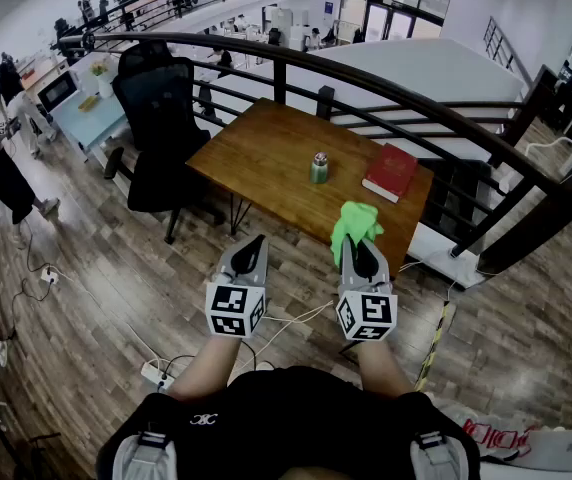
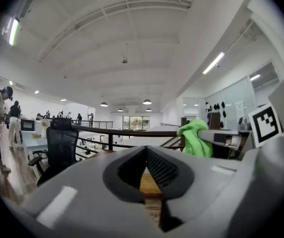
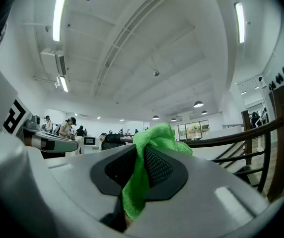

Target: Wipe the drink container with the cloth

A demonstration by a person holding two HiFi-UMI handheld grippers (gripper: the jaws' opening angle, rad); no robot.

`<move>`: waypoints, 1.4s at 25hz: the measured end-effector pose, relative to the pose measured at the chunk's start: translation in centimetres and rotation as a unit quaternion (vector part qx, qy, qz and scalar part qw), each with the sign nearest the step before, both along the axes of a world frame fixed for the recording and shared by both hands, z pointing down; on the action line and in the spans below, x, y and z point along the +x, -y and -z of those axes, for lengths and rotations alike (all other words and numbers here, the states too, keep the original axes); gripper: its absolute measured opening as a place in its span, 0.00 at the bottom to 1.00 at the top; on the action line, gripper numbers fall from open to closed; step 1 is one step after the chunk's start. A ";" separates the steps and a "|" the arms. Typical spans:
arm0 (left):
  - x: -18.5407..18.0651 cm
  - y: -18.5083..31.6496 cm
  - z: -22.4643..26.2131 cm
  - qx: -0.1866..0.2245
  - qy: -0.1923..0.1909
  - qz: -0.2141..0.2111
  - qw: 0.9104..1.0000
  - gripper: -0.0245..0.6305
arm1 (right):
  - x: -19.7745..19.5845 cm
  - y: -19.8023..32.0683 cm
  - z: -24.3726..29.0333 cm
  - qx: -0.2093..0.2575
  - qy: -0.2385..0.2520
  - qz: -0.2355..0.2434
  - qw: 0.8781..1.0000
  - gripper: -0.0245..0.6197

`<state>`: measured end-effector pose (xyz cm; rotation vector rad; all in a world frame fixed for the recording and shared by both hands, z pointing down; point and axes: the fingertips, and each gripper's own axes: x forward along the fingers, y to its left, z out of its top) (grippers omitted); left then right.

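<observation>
Nia: Grey fingers of the right gripper [image 3: 139, 152] are clamped on a bright green fuzzy cloth [image 3: 154, 135], with a good tuft standing past the tips. That part is ready.

Sol: And the left gripper [image 2: 145, 150]?

Nia: Its fingers are pressed together on nothing. Both tools hang over the wood-plank floor [image 1: 116, 298], well short of the brown wooden tabletop [image 1: 266, 158].

Sol: Where's the thing to be wiped?

Nia: The small green metal drink container with a silver cap [image 1: 319, 168] stands upright near the middle of that tabletop. It is near a red hardback book [image 1: 391, 172] but not touching it.

Sol: So how would you go about it?

Nia: Close in first. I'd part the left fingers and take the container low on its body, since something that slim would likely tip or skate under a sideways rub. Then lay the loose tuft against the wall and stroke, keeping the hard fingertips off the metal. Come in from the near edge, clear of the book.

Sol: Any writing worth noting?

Nia: The marker cubes [image 1: 234, 310] carry only black-and-white square patterns, no words. A small pale logo sits on the person's dark shirt [image 1: 203, 419], and red print marks a white flat item [image 1: 556, 448] lying low at the right. Both are too small to read. Container and book show no legible label from here.
</observation>
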<state>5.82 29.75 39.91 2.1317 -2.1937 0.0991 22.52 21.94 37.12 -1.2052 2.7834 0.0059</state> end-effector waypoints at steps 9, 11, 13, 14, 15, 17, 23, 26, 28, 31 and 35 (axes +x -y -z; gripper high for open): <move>-0.3 -0.5 -0.2 0.000 0.000 -0.005 1.000 0.12 | -0.4 -0.5 -0.1 -0.010 0.012 -0.002 1.000 0.11; -0.6 -0.7 0.0 0.004 -0.001 -0.005 1.000 0.12 | -0.8 -0.7 -0.1 -0.009 0.010 -0.001 1.000 0.11; -0.9 -0.9 0.2 0.009 -0.001 -0.006 1.000 0.12 | -1.2 -0.9 0.0 -0.008 0.009 0.000 1.000 0.11; -1.1 -1.0 0.4 0.011 0.000 -0.007 1.000 0.12 | -1.6 -1.0 0.1 -0.007 0.010 0.001 1.000 0.11; -1.4 -1.1 0.5 0.012 0.001 -0.007 1.000 0.12 | -1.9 -1.1 0.1 -0.006 0.010 0.001 1.000 0.11; -2.1 -1.3 0.5 0.013 0.002 -0.008 1.000 0.12 | -2.7 -1.3 0.2 -0.004 0.011 0.000 1.000 0.11; -4.4 -1.9 -0.6 0.004 0.003 -0.015 1.000 0.12 | -4.6 -2.5 -0.1 0.007 0.010 -0.022 1.000 0.11; -5.1 -2.2 -0.8 0.008 0.004 -0.023 1.000 0.12 | -5.0 -3.0 -0.4 0.010 0.006 -0.031 0.999 0.11; -5.5 -2.4 -1.1 0.008 0.003 -0.024 1.000 0.12 | -5.0 -3.2 -0.7 0.009 0.002 -0.035 0.999 0.11; -5.7 -2.2 -1.4 0.005 -0.001 -0.026 1.000 0.12 | -5.0 -3.1 -1.1 0.006 -0.006 -0.040 0.999 0.11; -6.3 -1.7 -1.6 0.006 0.002 -0.028 1.000 0.12 | -5.4 -2.7 -1.7 0.002 -0.011 -0.042 0.999 0.11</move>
